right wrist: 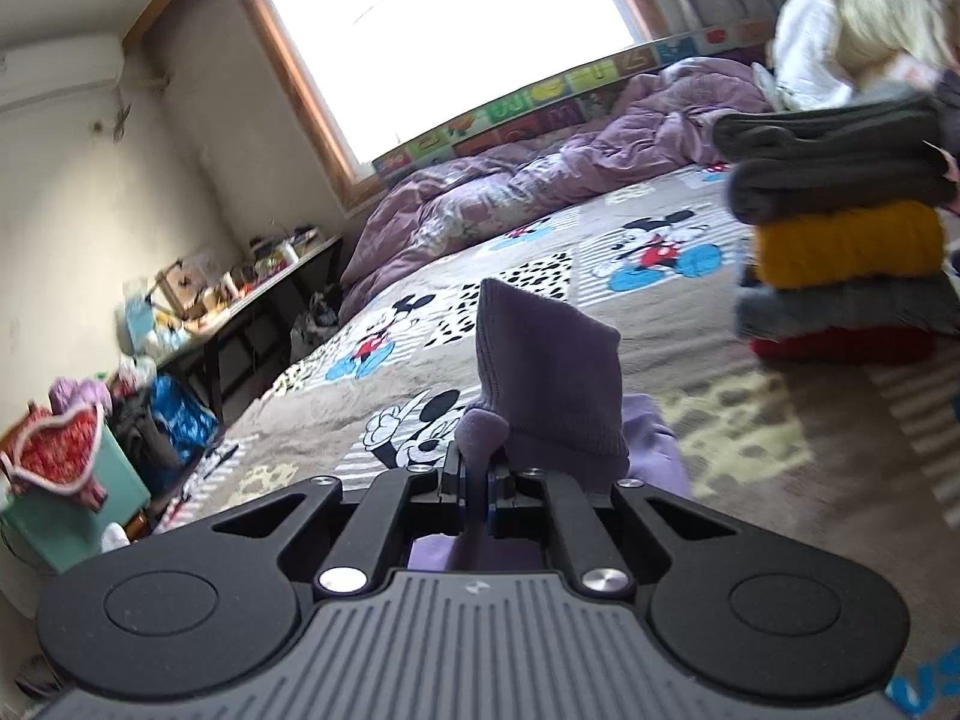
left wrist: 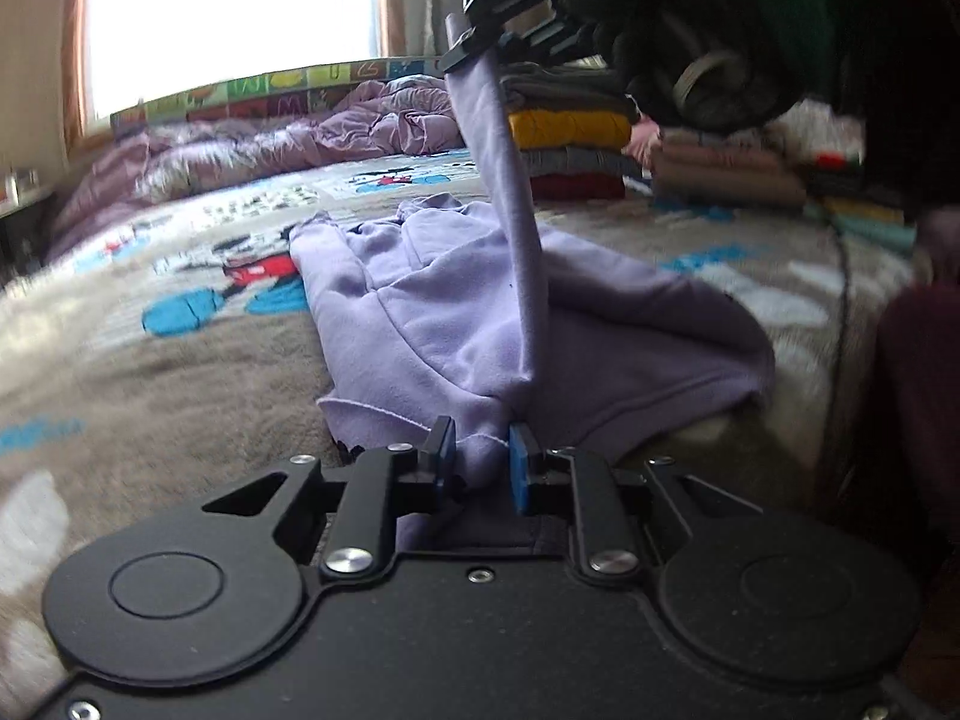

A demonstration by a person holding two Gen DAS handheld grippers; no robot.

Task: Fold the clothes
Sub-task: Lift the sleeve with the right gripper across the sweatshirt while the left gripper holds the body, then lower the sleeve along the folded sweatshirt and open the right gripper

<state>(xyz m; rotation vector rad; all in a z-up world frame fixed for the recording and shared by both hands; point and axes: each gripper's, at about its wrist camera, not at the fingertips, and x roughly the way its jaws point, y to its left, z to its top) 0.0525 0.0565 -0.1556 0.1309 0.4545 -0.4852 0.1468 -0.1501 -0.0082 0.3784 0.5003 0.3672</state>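
On bed, before folded stack point(left wrist: 570, 138) | lilac hoodie point(left wrist: 432, 300) lies lengthwise away from my left gripper point(left wrist: 480, 450), fingers nipping its hem | right gripper point(right wrist: 477, 480) clamped on cuff, sleeve raised above body.

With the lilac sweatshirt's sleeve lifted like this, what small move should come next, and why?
Probably carry the right gripper across and lay the cuff on the lilac sweatshirt. The sleeve is stretched taut above the body, which lies flat on the blanket, while the left gripper pinches fabric at the near edge, apparently anchoring it.
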